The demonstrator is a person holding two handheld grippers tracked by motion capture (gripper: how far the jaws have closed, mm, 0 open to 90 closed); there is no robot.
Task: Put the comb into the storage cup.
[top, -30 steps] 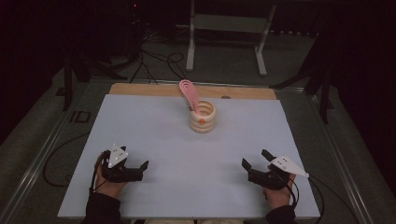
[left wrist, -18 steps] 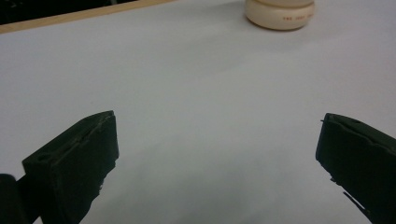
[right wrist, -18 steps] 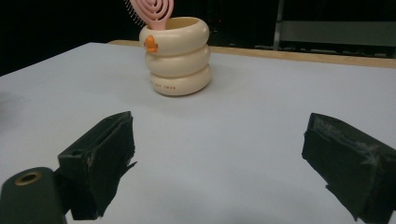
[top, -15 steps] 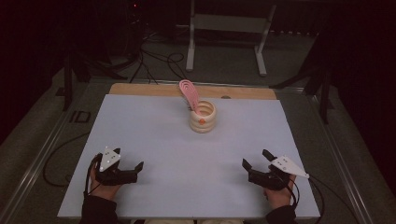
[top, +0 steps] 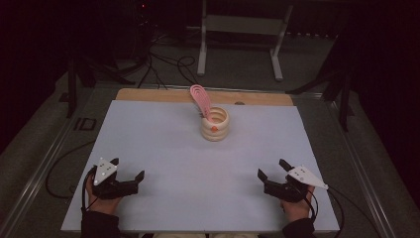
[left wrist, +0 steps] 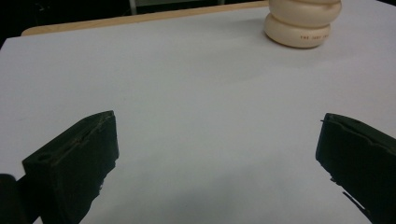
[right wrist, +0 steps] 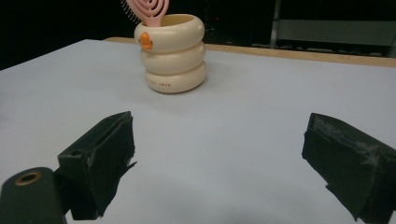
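Note:
A cream ribbed holder (top: 215, 124) stands upright toward the back middle of the white table; it also appears in the right gripper view (right wrist: 171, 52) and at the top of the left gripper view (left wrist: 301, 21). A pink hairbrush (top: 201, 97) sticks out of it, leaning back and left, its head seen close up (right wrist: 150, 10). My left gripper (top: 127, 171) rests near the front left edge, open and empty, jaws wide apart (left wrist: 217, 158). At the front right my right gripper (top: 272, 169) is open too, nothing between its jaws (right wrist: 219, 158).
The white sheet (top: 168, 158) covers the table, with a wooden strip (top: 148, 95) along the far edge. A metal stand (top: 242, 29) and cables (top: 163, 64) lie on the dark floor behind. Cables trail from both grippers off the front corners.
My left gripper has drifted a little toward the front edge and to the left. The right gripper, the holder and the brush have stayed put.

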